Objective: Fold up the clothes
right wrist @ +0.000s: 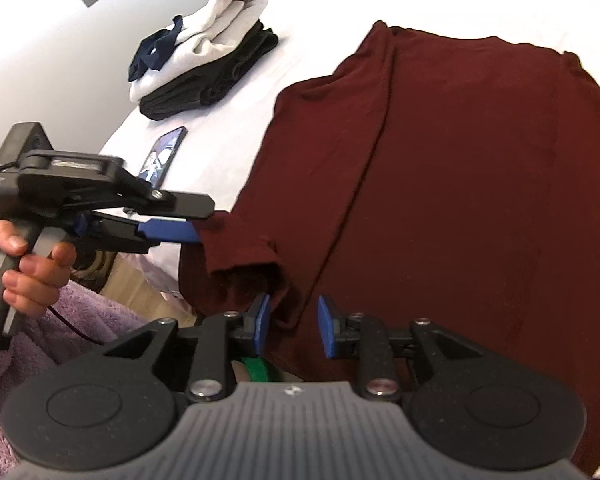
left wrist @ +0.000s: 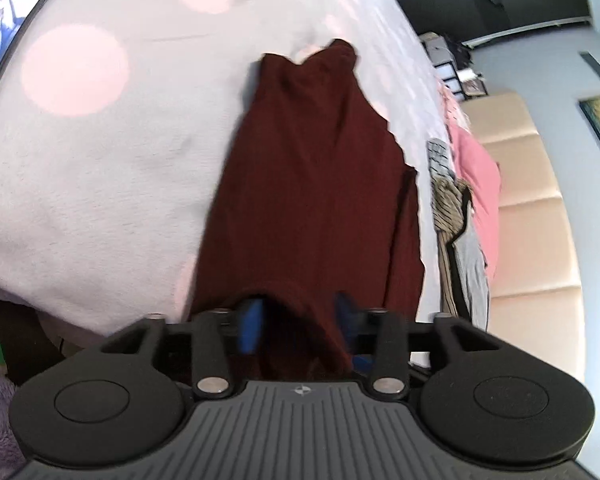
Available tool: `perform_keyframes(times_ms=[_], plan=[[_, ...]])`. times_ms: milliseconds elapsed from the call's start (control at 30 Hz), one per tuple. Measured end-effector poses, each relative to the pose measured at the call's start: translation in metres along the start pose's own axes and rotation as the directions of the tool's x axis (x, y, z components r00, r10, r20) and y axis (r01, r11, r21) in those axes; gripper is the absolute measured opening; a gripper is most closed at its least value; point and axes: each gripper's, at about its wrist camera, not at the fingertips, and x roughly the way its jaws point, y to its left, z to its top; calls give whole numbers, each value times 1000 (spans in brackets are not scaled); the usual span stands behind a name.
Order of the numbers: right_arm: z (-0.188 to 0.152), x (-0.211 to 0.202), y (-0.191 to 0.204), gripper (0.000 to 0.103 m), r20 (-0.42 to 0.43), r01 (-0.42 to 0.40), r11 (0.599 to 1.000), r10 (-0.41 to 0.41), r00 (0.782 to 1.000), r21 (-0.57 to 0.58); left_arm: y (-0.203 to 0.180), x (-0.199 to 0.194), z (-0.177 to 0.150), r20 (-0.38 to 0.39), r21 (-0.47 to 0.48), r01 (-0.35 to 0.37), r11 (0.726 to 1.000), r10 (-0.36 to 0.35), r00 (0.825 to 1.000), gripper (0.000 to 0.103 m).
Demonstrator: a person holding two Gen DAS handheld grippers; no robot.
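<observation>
A dark maroon shirt (left wrist: 312, 168) lies spread on a pale bedcover (left wrist: 100, 168) with pink dots, one side folded inward. In the right wrist view the shirt (right wrist: 460, 180) fills the middle and right. My left gripper (left wrist: 298, 320) is open, and a fold of the shirt's near edge hangs loose between its blue pads (left wrist: 250, 324). From the side, the left gripper (right wrist: 192, 224) reaches the sleeve end, and a hand (right wrist: 28, 264) holds its grip. My right gripper (right wrist: 294, 326) is open at the near hem, and a corner of cloth dips between its pads without being pinched.
A stack of folded clothes (right wrist: 204, 52) in white, black and navy sits at the far left of the bed, with a phone (right wrist: 162, 156) near it. Unfolded garments (left wrist: 460, 240) and a pink cloth (left wrist: 476, 184) lie by a beige headboard (left wrist: 532, 220). Purple fleece (right wrist: 40, 360) is close below.
</observation>
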Motion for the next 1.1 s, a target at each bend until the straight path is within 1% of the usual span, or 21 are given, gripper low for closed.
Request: perform_keyframes(times_ms=[67, 200, 267, 333, 367, 400, 467, 500, 567, 633, 667, 733, 800, 867, 1000, 1033, 1100], plan=[[1, 2, 3, 37, 2, -10, 1000, 10, 1000, -17, -7, -1, 0, 5, 28, 1, 1000, -1, 1000, 41], [5, 4, 15, 39, 15, -38, 996, 39, 999, -85, -13, -7, -1, 13, 48, 7, 999, -8, 1000, 43], [6, 9, 24, 42, 16, -24, 990, 26, 1000, -136, -15, -10, 0, 19, 47, 19, 999, -20, 1000, 43], [9, 15, 32, 39, 32, 13, 982, -7, 999, -190, -15, -11, 2, 27, 33, 36, 999, -37, 999, 43], [13, 17, 35, 32, 45, 31, 978, -22, 999, -207, -16, -13, 3, 35, 39, 35, 999, -36, 999, 43], [17, 18, 38, 30, 65, 59, 975, -46, 997, -216, -19, -16, 3, 50, 61, 21, 998, -24, 998, 43], [29, 17, 37, 31, 124, 134, 971, -111, 986, -196, -25, -20, 4, 78, 104, -10, 995, 2, 997, 43], [35, 16, 34, 31, 146, 151, 972, -126, 981, -177, -28, -22, 5, 87, 128, -27, 991, 16, 996, 43], [44, 11, 26, 32, 178, 155, 979, -131, 975, -129, -35, -26, 6, 95, 185, -58, 981, 41, 995, 43], [52, 6, 19, 32, 189, 139, 987, -121, 975, -86, -45, -29, 6, 93, 271, -94, 958, 71, 993, 44], [54, 3, 16, 32, 198, 130, 989, -114, 974, -71, -51, -29, 5, 93, 322, -113, 940, 87, 992, 46], [57, -1, 12, 32, 204, 126, 991, -112, 973, -56, -64, -28, 0, 91, 444, -152, 883, 124, 988, 47], [57, -2, 9, 32, 190, 130, 991, -119, 974, -43, -77, -24, -7, 92, 564, -188, 804, 165, 982, 47], [57, -1, 6, 32, 171, 135, 990, -128, 977, -30, -89, -18, -14, 82, 666, -195, 720, 189, 979, 47], [47, -2, 0, 32, 133, 147, 989, -144, 981, -15, -104, -1, -26, 62, 801, -190, 568, 237, 970, 47], [45, -2, -1, 32, 126, 147, 989, -145, 981, -11, -106, 4, -28, 61, 820, -187, 541, 243, 968, 47], [40, -2, -4, 32, 115, 148, 989, -147, 982, -4, -108, 13, -32, 66, 847, -187, 497, 251, 966, 47]])
